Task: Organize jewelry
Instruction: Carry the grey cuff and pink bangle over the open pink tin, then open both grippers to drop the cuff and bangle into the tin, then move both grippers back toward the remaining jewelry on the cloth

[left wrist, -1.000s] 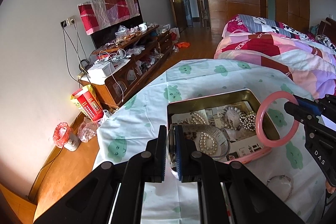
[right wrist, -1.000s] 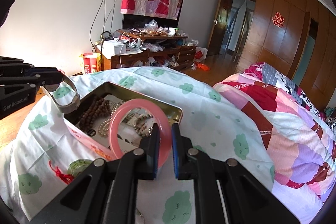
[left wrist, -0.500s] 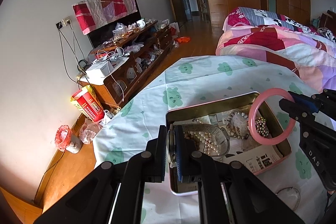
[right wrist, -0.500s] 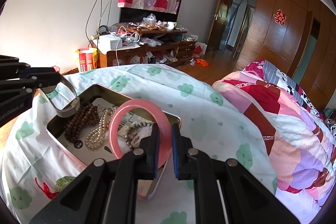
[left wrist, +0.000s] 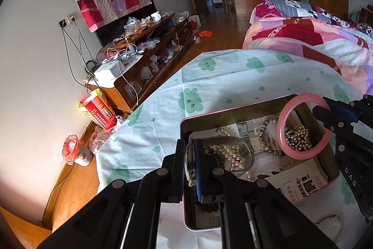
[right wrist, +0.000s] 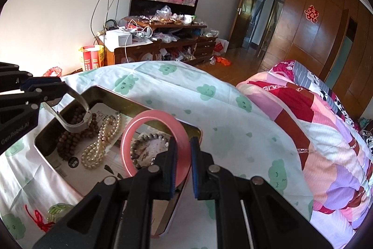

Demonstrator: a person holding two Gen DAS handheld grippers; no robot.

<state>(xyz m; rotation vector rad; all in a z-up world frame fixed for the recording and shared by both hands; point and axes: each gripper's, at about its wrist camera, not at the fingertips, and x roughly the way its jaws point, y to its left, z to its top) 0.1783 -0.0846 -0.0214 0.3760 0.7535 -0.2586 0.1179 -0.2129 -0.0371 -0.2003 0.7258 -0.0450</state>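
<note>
My left gripper [left wrist: 190,144] is shut on a silver wristwatch [left wrist: 244,147]: the case sits between the pads and the metal band loops out over the open tin box [left wrist: 233,109]. In the right wrist view the same watch [right wrist: 74,125] hangs from the left gripper [right wrist: 63,88] above brown wooden beads [right wrist: 70,141]. The right gripper [right wrist: 183,144] is shut on a pink bangle [right wrist: 144,118], held upright over the tin's [right wrist: 130,100] near right corner. A pearl necklace [right wrist: 102,144] and a dark bead bracelet [right wrist: 149,137] lie inside.
The tin rests on a white cloth with green clouds [left wrist: 209,76]. A green bangle with a red cord [right wrist: 57,209] and a thin bracelet [left wrist: 331,223] lie on the cloth beside it. A quilted bed [right wrist: 314,120] is at the right, a cluttered wooden cabinet [right wrist: 163,43] by the wall.
Both grippers have moved forward and a little down over the tin. The watch and the pink bangle now hang lower above its contents. Both grips are unchanged.
</note>
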